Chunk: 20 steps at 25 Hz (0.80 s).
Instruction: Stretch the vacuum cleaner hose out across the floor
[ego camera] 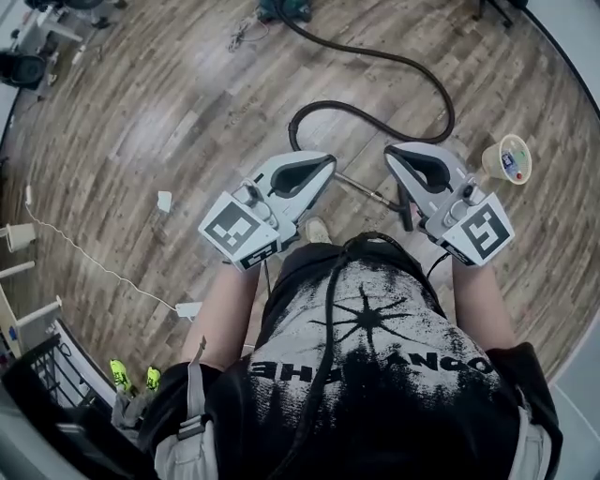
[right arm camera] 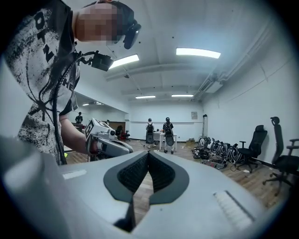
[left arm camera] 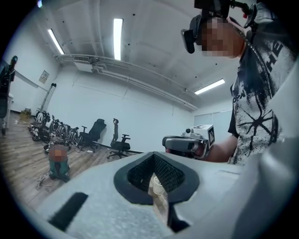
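The vacuum cleaner hose (ego camera: 394, 58) lies on the wooden floor (ego camera: 141, 122) in the upper middle of the head view. It runs from the vacuum cleaner (ego camera: 286, 9) at the top edge, sweeps out to the right, then curls back left in a loop just above the two grippers. From the loop a thin rigid wand (ego camera: 361, 186) slants down to the right between them. The left gripper (ego camera: 325, 165) and the right gripper (ego camera: 391, 151) are held level, side by side above the floor, their tips pointing towards each other. Neither touches the hose. Each gripper's own view shows its jaws pressed together with nothing between them. A paper cup (ego camera: 507, 157) stands on the floor at the right, just beside the right gripper.
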Tool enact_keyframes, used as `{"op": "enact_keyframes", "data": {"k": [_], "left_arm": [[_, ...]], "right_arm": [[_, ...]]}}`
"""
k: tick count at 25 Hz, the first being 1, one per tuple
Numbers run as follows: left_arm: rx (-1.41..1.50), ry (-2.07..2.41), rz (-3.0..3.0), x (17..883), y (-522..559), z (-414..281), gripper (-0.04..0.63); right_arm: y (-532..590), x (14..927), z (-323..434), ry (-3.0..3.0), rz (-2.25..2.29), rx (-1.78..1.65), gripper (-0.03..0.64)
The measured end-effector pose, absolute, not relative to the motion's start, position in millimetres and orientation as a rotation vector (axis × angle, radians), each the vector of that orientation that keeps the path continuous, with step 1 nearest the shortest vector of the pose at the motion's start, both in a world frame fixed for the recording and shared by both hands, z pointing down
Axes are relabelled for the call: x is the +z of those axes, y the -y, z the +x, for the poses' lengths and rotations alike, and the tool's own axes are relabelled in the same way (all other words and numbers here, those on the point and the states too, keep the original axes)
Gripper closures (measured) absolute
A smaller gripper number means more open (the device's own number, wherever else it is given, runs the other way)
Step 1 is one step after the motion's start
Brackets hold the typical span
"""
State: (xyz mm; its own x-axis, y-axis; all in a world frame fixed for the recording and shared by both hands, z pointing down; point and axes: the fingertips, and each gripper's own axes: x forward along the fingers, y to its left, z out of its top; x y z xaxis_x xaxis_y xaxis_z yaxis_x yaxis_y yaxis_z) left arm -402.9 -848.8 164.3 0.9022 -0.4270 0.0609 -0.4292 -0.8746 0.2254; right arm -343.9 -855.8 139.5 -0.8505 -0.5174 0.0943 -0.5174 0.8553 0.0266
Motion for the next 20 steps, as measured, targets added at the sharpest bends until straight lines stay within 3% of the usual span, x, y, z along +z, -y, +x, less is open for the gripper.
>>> {"op": "enact_keyframes", "data": {"k": [11,20], "left_arm": [[0.042,0.825,2.754,174,817,-333,0.595],[0.037,0.873,2.671,220,818,-355,0.595]], "right_arm": [[823,166,-288,2.979,0.559,0.079,0.607],[827,251,-303,2.842,0.416,0.066,0.607]]}}
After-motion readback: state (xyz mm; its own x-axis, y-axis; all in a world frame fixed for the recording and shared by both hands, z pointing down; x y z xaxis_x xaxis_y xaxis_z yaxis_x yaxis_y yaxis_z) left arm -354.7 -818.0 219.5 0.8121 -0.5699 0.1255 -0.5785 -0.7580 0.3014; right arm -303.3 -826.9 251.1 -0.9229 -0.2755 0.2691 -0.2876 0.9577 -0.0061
